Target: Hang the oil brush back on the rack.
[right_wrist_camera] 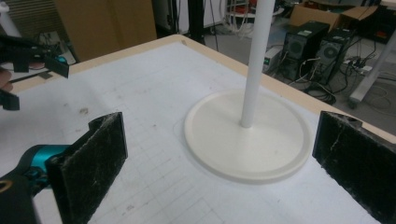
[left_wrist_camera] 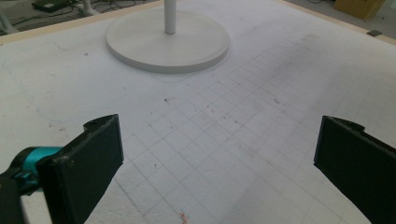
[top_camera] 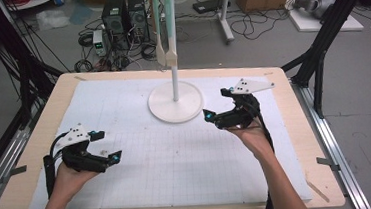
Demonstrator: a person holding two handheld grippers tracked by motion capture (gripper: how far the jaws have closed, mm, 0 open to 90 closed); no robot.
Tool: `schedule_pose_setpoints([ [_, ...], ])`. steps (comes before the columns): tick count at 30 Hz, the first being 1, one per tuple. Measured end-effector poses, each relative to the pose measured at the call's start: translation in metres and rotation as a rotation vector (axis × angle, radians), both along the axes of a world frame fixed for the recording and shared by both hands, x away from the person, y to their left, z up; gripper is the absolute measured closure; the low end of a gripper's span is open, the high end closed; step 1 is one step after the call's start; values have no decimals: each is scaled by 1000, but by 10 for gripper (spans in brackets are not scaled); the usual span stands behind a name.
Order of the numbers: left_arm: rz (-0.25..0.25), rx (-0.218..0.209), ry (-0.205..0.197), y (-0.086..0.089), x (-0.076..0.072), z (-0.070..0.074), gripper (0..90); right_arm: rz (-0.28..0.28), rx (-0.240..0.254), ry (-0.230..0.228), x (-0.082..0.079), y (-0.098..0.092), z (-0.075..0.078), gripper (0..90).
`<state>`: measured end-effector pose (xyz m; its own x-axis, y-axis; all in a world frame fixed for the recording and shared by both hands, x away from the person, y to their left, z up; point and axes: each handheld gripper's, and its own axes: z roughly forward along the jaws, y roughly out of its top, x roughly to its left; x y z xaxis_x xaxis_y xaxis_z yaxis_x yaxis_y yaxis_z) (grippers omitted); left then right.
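Your right claw (top_camera: 219,106), wide open and empty, sits just right of the stand's round base (top_camera: 175,107); your left claw (top_camera: 107,146), also empty and open, is farther off, lower left.

The top of the white stand (top_camera: 171,45) was cut off by the upper edge of the high view, and the pale utensils (top_camera: 165,53) hung on it could not be identified.

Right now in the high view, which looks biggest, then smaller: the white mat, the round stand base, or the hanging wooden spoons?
1. White mat, by far the biggest.
2. Round stand base.
3. Hanging wooden spoons, though they hang nearer the camera, so their true size is unsure.
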<state>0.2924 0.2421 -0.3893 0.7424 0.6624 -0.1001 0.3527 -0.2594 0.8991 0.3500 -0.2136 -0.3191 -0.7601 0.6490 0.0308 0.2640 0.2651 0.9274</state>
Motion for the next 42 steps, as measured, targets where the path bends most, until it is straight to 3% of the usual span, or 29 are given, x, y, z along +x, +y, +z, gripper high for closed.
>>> schedule_pose_setpoints([
  [23, 9, 2, 3, -2, 3, -2, 17, -42, -42, 53, -30, -26, -50, 11],
  [42, 4, 2, 8, -4, 3, -4, 17, -82, -14, 77, -45, -43, -67, 12],
])
